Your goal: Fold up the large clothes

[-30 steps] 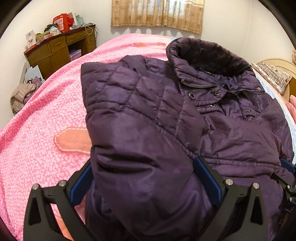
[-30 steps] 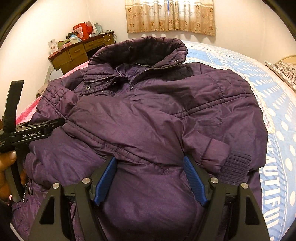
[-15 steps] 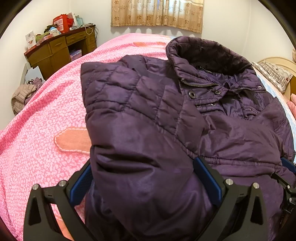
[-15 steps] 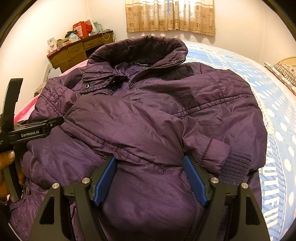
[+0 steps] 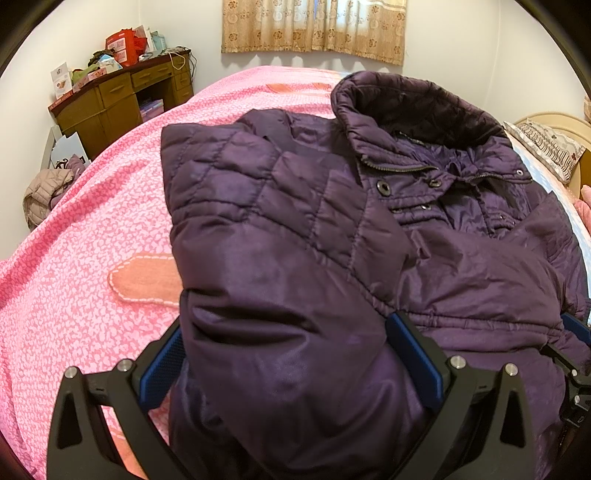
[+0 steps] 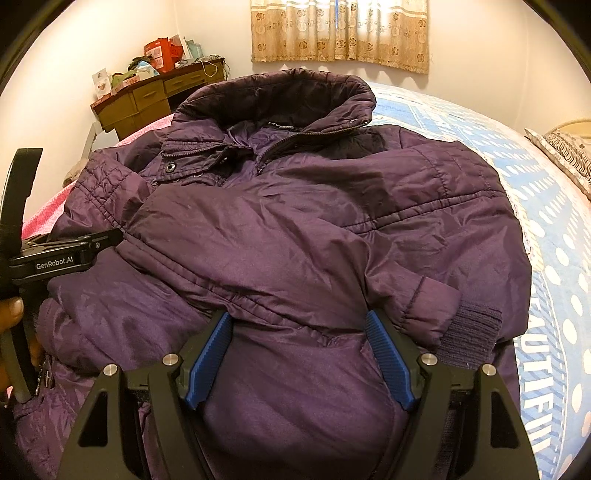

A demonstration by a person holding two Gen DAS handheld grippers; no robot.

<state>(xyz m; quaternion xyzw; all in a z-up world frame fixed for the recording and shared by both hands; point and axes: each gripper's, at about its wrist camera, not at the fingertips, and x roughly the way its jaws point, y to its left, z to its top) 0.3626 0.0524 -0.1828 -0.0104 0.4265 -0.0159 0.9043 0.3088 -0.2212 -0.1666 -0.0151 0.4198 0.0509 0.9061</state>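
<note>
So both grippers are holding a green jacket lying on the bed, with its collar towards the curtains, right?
Not green: the jacket is dark purple, as the right wrist view shows. The rest holds: the left gripper and right gripper each have it between their fingers, on the bed, collar towards the curtains.

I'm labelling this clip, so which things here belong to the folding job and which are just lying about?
Job: purple jacket, left gripper, right gripper, both with jacket fabric bulging between the fingers.

Lying about: desk with clutter, curtain, pillow, beige garment.
</note>
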